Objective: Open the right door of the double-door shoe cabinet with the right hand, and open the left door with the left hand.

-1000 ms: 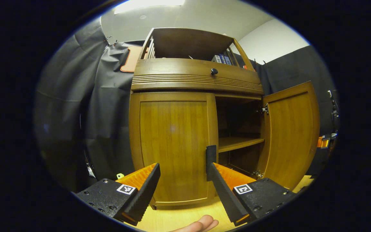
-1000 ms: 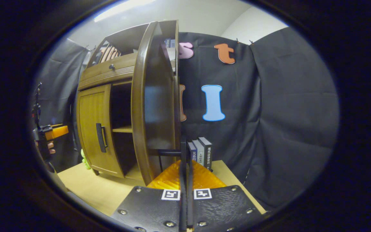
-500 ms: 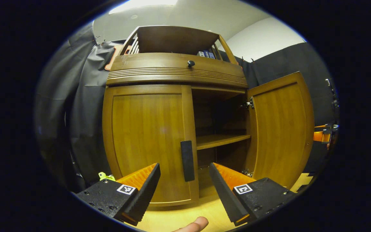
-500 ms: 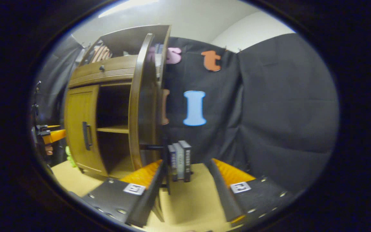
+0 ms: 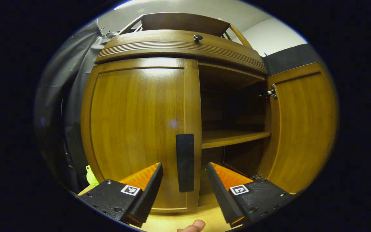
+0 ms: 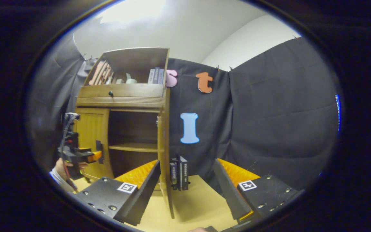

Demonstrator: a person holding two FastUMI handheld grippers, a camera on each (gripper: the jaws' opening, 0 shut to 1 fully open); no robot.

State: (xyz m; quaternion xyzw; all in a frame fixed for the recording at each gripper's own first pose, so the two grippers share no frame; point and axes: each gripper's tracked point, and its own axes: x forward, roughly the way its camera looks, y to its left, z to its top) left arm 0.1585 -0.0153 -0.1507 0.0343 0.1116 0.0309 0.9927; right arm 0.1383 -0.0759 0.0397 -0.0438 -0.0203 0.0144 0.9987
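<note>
The wooden shoe cabinet (image 5: 179,48) rises close in the left gripper view. Its left door (image 5: 134,129) is closed, and that door's dark vertical handle (image 5: 185,162) stands between the spread fingers of my open left gripper (image 5: 185,190), apart from both. The right door (image 5: 301,129) is swung wide open, baring an inner shelf (image 5: 233,138). In the right gripper view the right door (image 6: 165,151) shows edge-on, and my right gripper (image 6: 185,193) is open, drawn back from it and holding nothing. Farther left, the left gripper (image 6: 96,156) sits at the left door's handle.
Several books (image 6: 179,172) stand on the tabletop (image 6: 198,206) behind the open right door. A hand (image 6: 63,165) holds the left gripper. A yellow-green object (image 5: 90,176) lies by the cabinet's left foot. More books (image 6: 156,75) sit on the cabinet's top shelf.
My right gripper has opened, let go of the right door's handle and pulled back. The left gripper has moved in until the left door's handle lies between its fingers.
</note>
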